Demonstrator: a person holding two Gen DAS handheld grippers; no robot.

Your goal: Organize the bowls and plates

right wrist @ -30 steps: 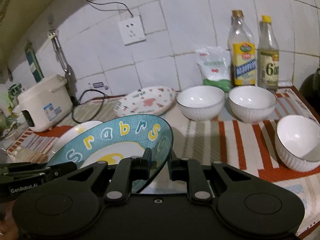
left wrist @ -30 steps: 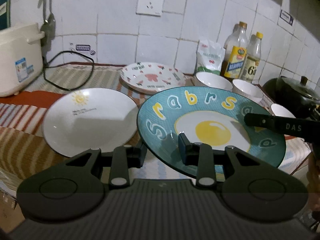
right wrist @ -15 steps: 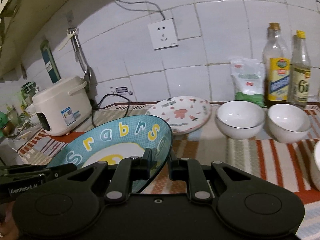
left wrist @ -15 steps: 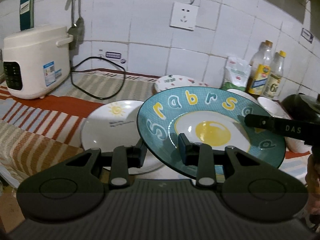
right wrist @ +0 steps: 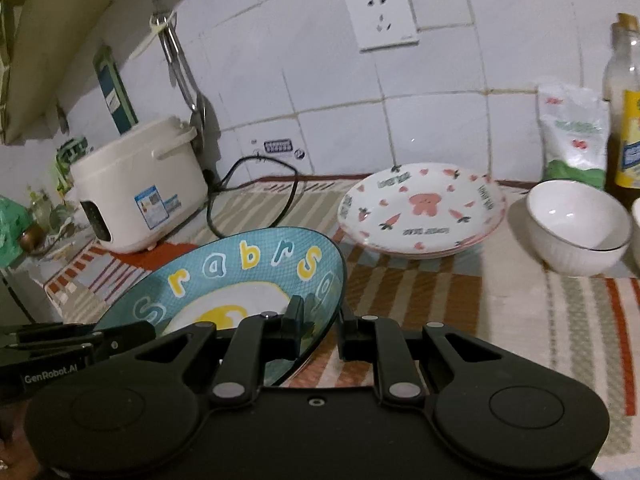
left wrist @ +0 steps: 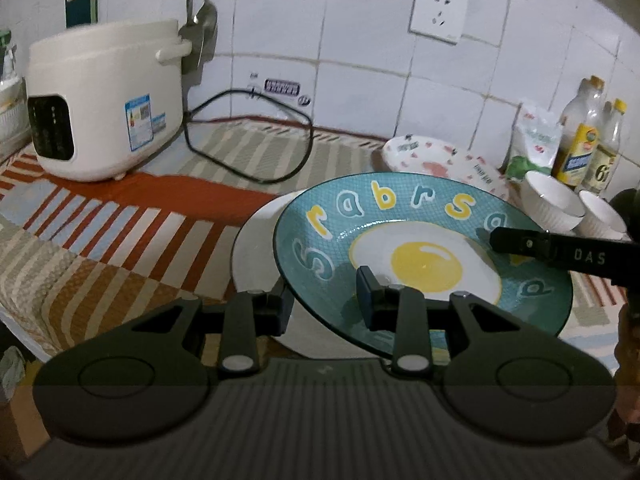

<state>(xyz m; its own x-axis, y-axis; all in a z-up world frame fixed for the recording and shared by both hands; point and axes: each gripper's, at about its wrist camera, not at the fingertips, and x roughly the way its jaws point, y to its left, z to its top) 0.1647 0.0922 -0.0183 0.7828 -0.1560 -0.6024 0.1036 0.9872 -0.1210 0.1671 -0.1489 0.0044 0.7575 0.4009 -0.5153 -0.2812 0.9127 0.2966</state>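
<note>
Both your claws, left [left wrist: 324, 300] and right [right wrist: 320, 330], pinch the teal plate's [left wrist: 400, 208] rim, lifted at frame centre over the white plate [left wrist: 256, 240]. Judging: stacking barely started; heart plate [right wrist: 420, 208] and bowls [right wrist: 576, 228], right side, still loose on the table [right wrist: 500, 300].

A teal plate [left wrist: 400, 216] is ringed with white, yellow and teal letters around a fried-egg motif. At its 1 o'clock, a white plate [right wrist: 420, 212] is patterned with pink hearts and carrots. The cloth [left wrist: 120, 216] is striped red, white and beige.
</note>
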